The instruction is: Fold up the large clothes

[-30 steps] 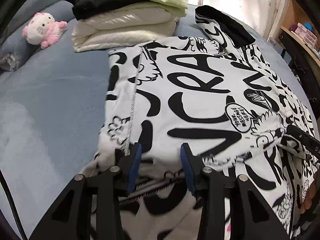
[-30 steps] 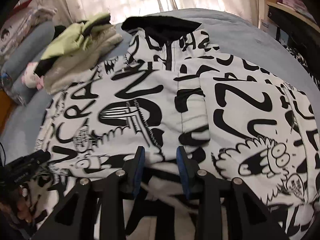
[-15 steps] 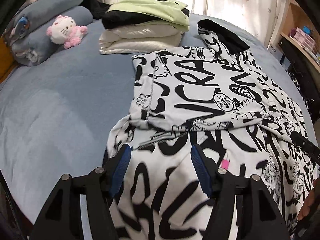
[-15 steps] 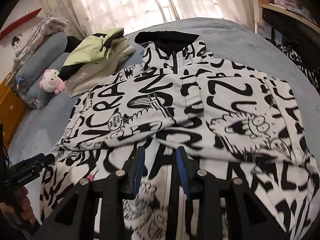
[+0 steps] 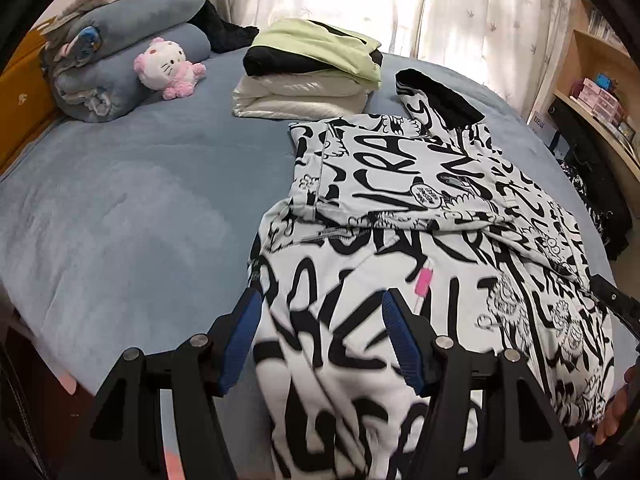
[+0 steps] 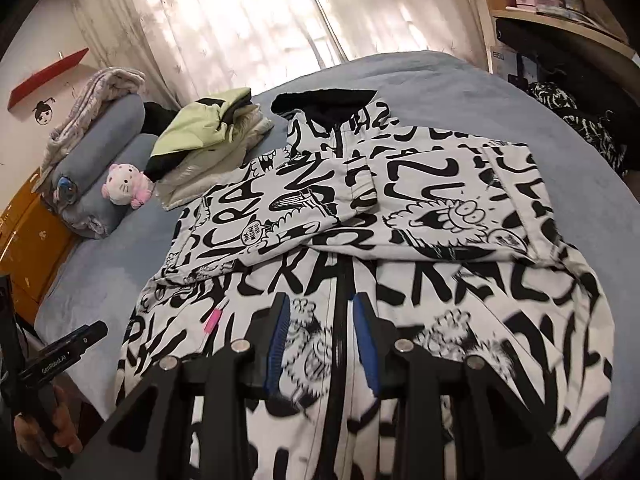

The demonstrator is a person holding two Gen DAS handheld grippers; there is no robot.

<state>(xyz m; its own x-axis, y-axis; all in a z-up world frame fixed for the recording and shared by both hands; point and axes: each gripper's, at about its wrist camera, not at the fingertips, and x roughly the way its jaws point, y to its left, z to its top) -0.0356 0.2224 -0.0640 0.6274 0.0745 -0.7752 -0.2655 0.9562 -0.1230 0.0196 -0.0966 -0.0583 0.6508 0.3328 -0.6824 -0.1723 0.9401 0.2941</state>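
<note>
Landmark: the printed hoodie (image 5: pixel 420 216) lying flat on the blue bed (image 5: pixel 132 208), hood (image 5: pixel 440 96) at the far end, both sleeves folded across the chest, hem nearest the cameras. Left of the hoodie: a plush toy (image 5: pixel 168 66) against rolled bedding, then a stack of folded clothes (image 5: pixel 308 76) just off its far-left corner, clear of it. Left tool (image 5: pixel 322 340) hangs above the hoodie's near-left hem area, jaws wide, having just been opening, nothing pinched between the pads; cloth only shows behind the gap. Right tool (image 6: pixel 322 344) sits over the hoodie's centre zipper line near the hem, jaws narrow, and no cloth looks clamped. Step in hand, as I read it: regrab the hem for the bottom-to-top fold. Do it well: take both hem corners symmetrically about the zipper, pinch both layers, lift evenly, lay the hem up to the hood base without dragging the sleeves loose. A pink tag (image 5: pixel 424 282) left of the zipper marks the front panel.
</note>
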